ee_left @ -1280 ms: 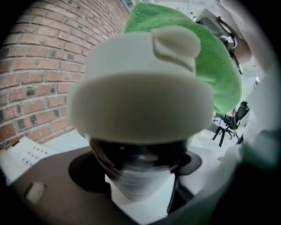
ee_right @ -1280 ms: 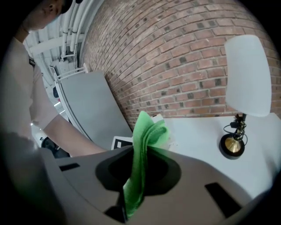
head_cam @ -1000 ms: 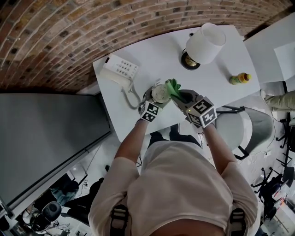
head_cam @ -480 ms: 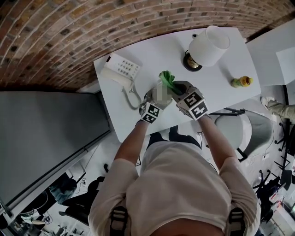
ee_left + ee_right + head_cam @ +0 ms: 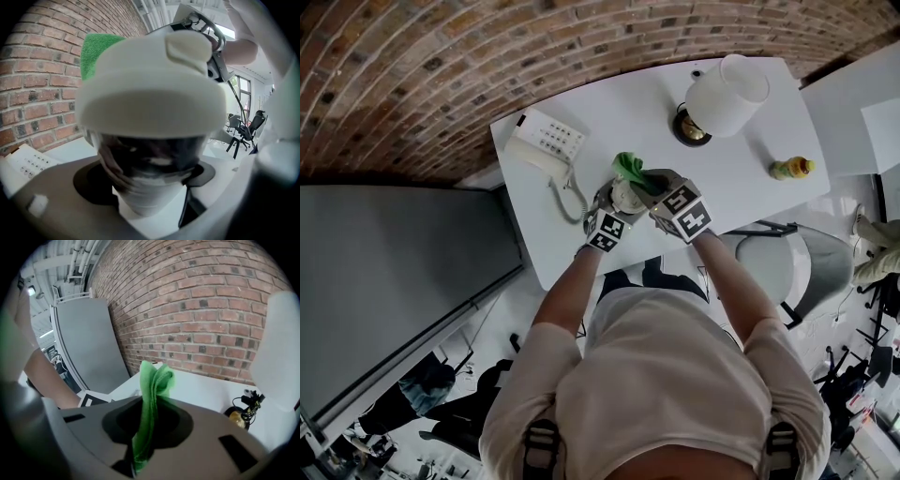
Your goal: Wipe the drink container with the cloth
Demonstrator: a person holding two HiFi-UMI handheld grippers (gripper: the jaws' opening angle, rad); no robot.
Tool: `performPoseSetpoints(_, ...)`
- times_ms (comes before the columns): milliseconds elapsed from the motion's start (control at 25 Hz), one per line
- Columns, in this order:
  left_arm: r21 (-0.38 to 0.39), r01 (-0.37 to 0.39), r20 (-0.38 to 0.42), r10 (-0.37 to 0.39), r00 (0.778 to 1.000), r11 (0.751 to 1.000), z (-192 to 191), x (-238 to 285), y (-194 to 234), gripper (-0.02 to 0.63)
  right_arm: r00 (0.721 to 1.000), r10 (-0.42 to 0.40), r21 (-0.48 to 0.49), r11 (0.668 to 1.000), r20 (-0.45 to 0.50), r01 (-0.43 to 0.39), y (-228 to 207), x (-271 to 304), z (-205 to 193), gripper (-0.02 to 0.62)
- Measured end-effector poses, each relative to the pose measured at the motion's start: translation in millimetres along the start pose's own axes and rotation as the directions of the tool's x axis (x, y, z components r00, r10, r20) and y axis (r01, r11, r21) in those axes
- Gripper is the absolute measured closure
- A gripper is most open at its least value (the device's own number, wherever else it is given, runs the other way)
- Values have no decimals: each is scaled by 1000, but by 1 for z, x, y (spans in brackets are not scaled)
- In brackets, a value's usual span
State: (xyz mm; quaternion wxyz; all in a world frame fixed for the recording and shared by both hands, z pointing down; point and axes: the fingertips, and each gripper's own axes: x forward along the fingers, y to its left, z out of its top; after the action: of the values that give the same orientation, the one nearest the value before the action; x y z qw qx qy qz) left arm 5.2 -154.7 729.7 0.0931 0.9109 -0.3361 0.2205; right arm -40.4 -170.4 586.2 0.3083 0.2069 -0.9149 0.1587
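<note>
While the left gripper [image 5: 611,212] clamps its jaws on the clear body of the drink container [image 5: 624,195], the right gripper [image 5: 654,186] has its jaws closed on a folded green cloth [image 5: 628,167]. The container is upright, white lid uppermost, over the near-middle part of the white table [image 5: 741,178]; whether its base touches the tabletop cannot be told. The cloth stands out beyond the right jaws and meets the far edge of the lid. At far left on the table is a white telephone [image 5: 544,139], its cord running toward the container. At far right stands a lamp [image 5: 724,92] with a white shade. A small yellow-green bottle [image 5: 791,168] sits near the right edge, well apart from both grippers. A brick wall [image 5: 441,56] rises beyond the table.
</note>
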Motion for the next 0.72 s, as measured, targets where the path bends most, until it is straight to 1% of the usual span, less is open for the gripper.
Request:
performPoseSetpoints(240, -5, 0, 0, 0, 1000, 1000, 1, 1, -1, 193, 997, 70, 5, 998, -30, -70, 28, 4, -7, 554)
performPoseSetpoints(360, -7, 1, -4, -1, 1000, 1000, 0, 0, -1, 193, 997, 73, 28, 997, -17, -73, 34, 5, -11, 554)
performPoseSetpoints(560, -6, 1, -2, -1, 1000, 1000, 0, 1, 0, 193, 992, 130, 162, 979, -4, -127, 38, 3, -14, 554)
performPoseSetpoints(640, -5, 0, -1, 0, 1000, 1000, 1, 1, 0, 193, 990, 143, 237, 961, 7, -141, 40, 3, -18, 554)
performPoseSetpoints(720, -7, -2, -1, 2, 1000, 1000, 1, 0, 0, 193, 985, 170, 315, 934, 28, -171, 43, 3, -19, 554)
